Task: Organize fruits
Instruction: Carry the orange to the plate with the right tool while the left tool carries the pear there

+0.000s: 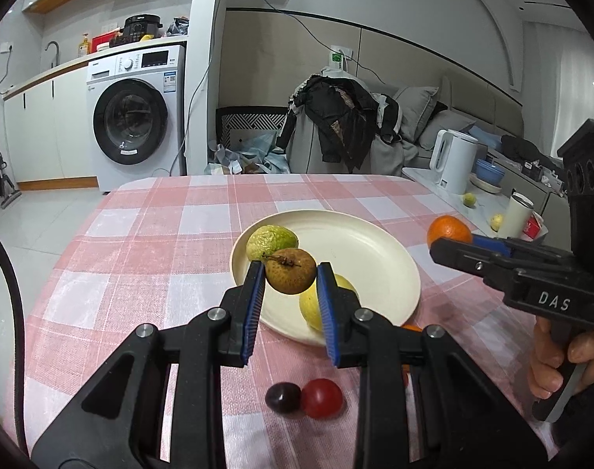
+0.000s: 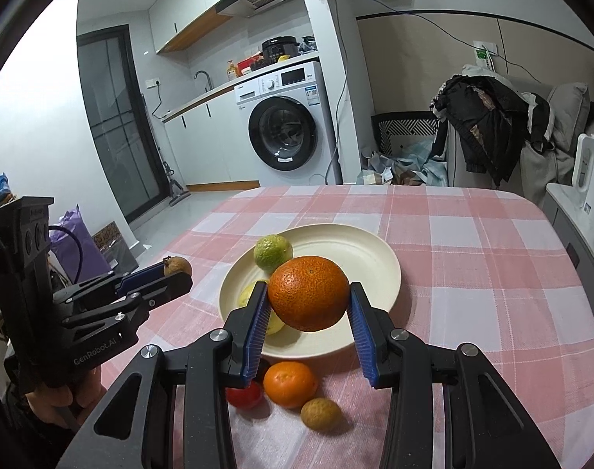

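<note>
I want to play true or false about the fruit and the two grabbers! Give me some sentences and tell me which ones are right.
1. The left gripper holds a small brown fruit. True.
2. The right gripper is empty. False: it is shut on a big orange.
3. A green fruit lies on the cream plate. True.
4. The plate sits on a blue cloth. False: the tablecloth is pink and white checked.
5. A smaller orange lies on the cloth beside the plate. True.
6. The red fruit is on the plate. False: it lies on the cloth.
</note>
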Demonstrator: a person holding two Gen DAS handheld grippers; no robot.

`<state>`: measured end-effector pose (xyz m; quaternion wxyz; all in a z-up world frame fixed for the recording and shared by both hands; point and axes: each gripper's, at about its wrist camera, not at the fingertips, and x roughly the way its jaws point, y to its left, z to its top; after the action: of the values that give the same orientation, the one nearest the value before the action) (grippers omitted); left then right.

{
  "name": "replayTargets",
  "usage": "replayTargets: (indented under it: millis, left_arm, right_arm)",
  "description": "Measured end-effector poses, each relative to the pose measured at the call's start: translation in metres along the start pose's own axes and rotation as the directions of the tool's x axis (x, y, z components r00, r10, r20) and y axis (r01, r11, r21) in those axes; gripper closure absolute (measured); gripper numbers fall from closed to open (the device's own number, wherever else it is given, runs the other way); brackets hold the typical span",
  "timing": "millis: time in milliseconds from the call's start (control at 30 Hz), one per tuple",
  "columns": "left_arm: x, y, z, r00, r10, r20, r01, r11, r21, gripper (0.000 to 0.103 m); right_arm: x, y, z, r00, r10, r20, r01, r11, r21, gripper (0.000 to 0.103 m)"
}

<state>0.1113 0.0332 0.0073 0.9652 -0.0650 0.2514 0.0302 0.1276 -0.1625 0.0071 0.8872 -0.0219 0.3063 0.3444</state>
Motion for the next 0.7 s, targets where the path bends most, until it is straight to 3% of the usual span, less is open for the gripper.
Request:
replayTargets:
  millis: [700]
  left_arm:
    - [0.030, 0.005, -0.002, 0.999, 0.037, 0.004, -0.037, 0.999, 0.014, 0.079]
  right_arm:
    - [0.038, -0.011, -0.001, 0.999, -0.027, -0.036, 0.029, 0.999, 0.038, 0.062]
